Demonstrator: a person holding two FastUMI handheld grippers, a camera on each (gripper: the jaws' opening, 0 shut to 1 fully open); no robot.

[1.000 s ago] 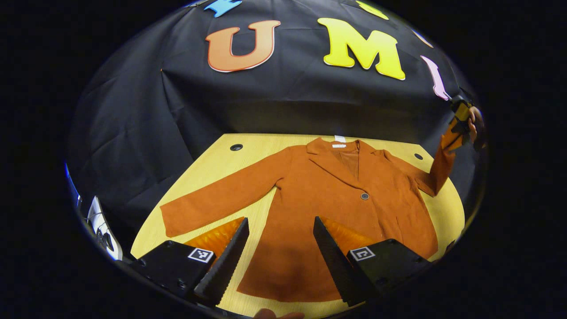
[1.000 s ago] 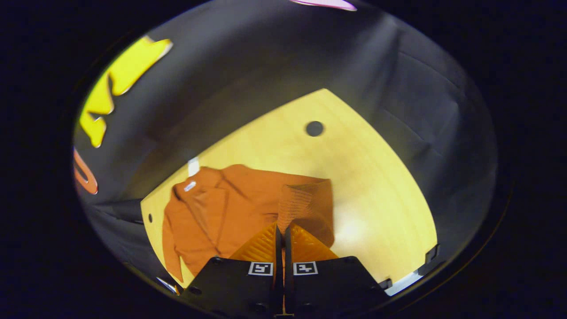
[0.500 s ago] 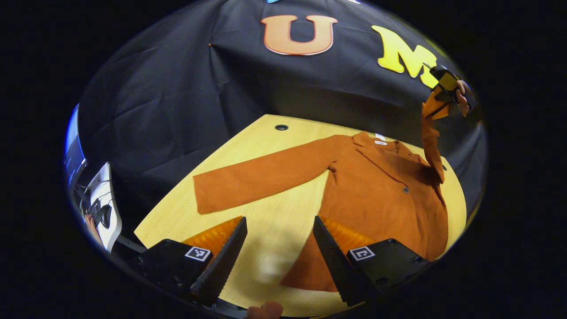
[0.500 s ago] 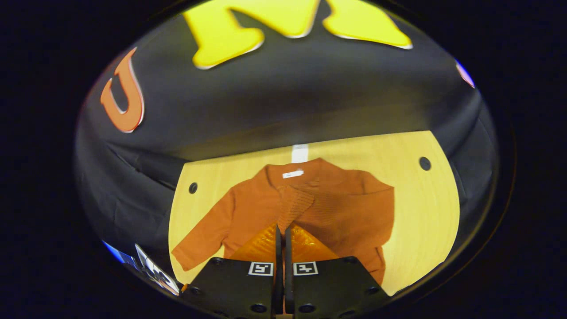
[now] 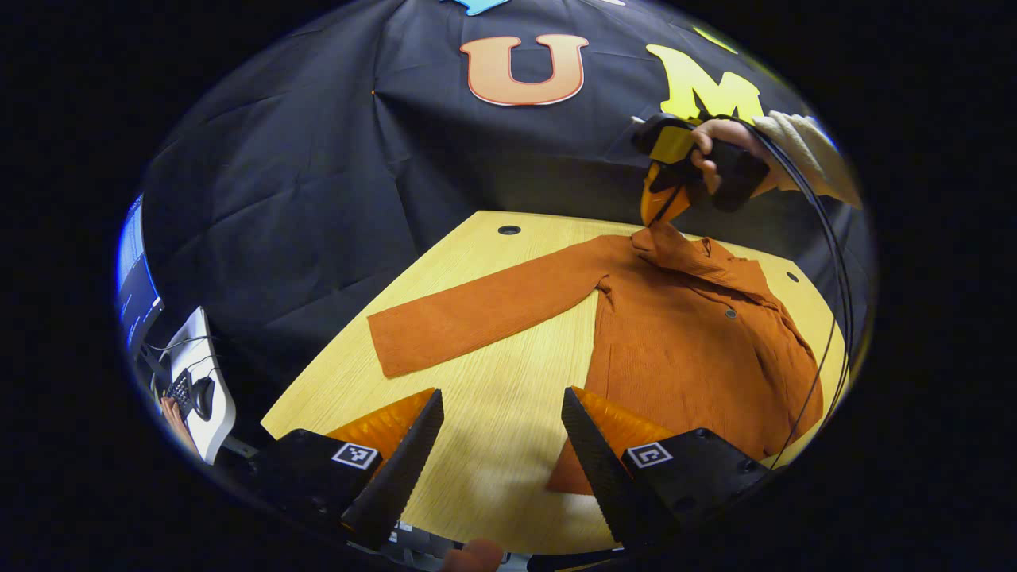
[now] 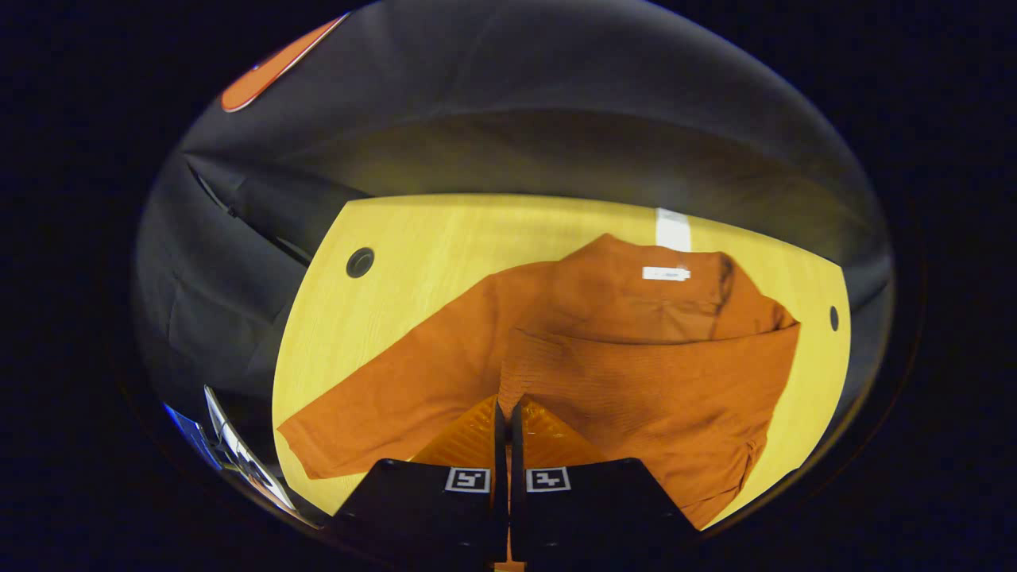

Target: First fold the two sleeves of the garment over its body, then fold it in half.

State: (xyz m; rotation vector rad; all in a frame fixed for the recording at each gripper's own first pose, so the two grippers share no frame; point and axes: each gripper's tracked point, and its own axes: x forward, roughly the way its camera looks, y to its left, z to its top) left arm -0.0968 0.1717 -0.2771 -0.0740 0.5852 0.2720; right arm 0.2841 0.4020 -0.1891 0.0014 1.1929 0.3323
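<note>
Black cloth backs a pale wood-grain bench (image 5: 493, 397) with round grommet holes. Spread across the middle of both views lies the rust-orange jacket (image 5: 691, 349), ribbed and soft. At upper right of the left gripper view, the right gripper (image 5: 663, 202) has its jaws pinched together on the cuff of one sleeve (image 6: 636, 373), carried over the collar. Judged best: lay that sleeve flat across the chest before letting go, avoiding bunching. At lower centre the left gripper (image 5: 500, 453) hovers with jaws wide apart, empty, near the other sleeve (image 5: 485, 306), stretched flat at centre left.
</note>
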